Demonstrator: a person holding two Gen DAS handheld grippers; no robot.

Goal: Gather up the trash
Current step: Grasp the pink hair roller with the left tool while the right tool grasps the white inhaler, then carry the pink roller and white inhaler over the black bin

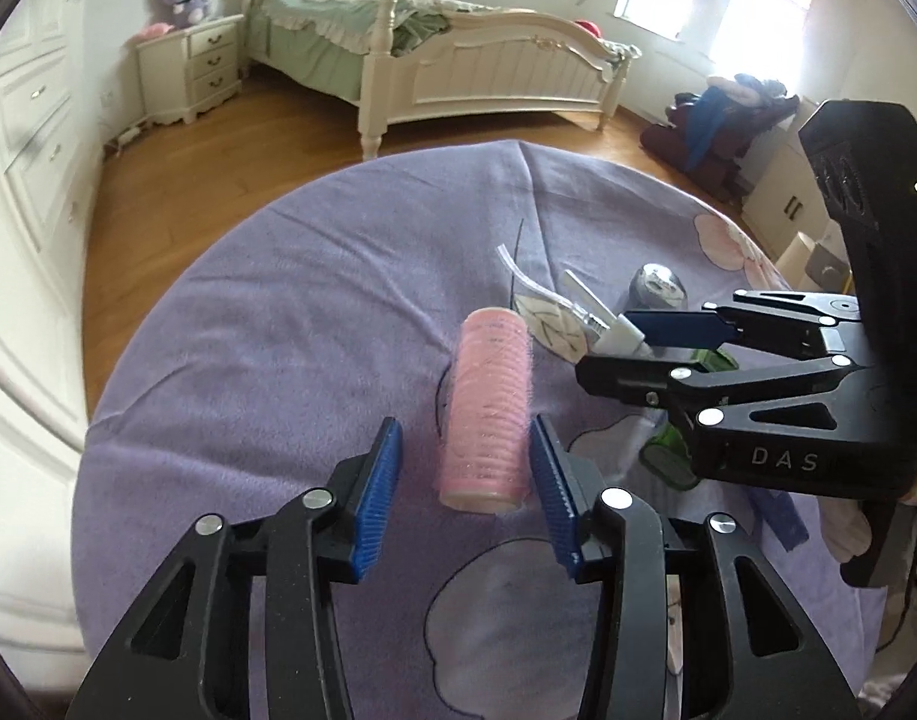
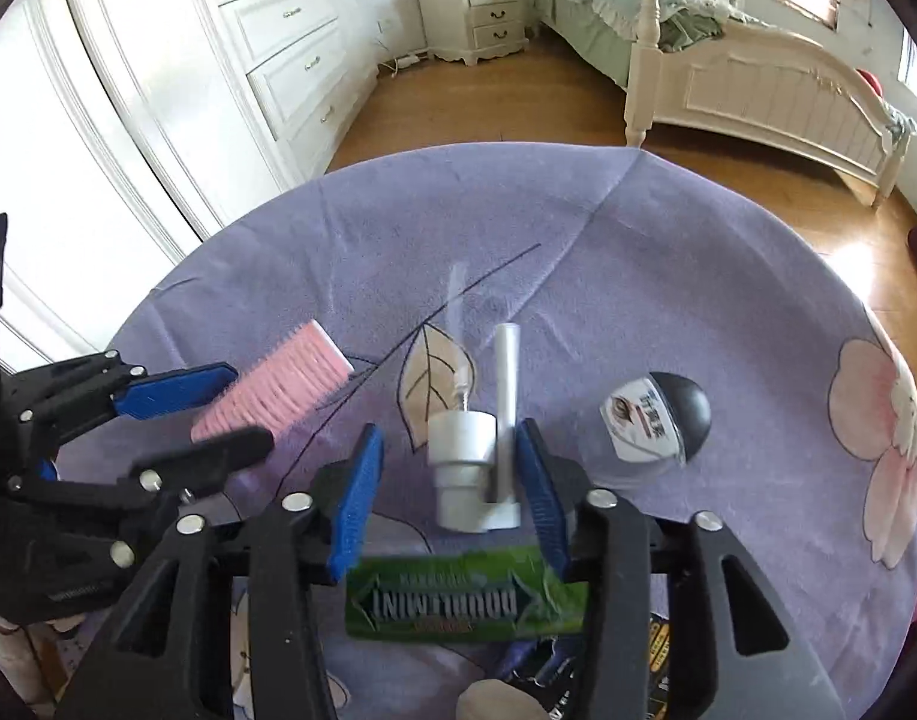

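A pink hair roller (image 1: 488, 408) lies on the purple cloth (image 1: 278, 330) between the open fingers of my left gripper (image 1: 467, 480); neither pad clearly touches it. It also shows in the right wrist view (image 2: 272, 390). A white pump dispenser head (image 2: 476, 462) with a clear tube lies between the open fingers of my right gripper (image 2: 449, 492); the right pad is close against its nozzle. In the left wrist view the right gripper (image 1: 626, 348) straddles the pump head (image 1: 608, 327). A green Doublemint gum pack (image 2: 464, 594) lies just under the right gripper.
A small dark roll-on bottle (image 2: 662, 420) with a white label lies right of the pump. The table is round; its cloth edge (image 2: 458, 150) drops to a wood floor. A white bed (image 1: 488, 72), nightstand (image 1: 188, 66) and wardrobe (image 2: 188, 60) stand beyond.
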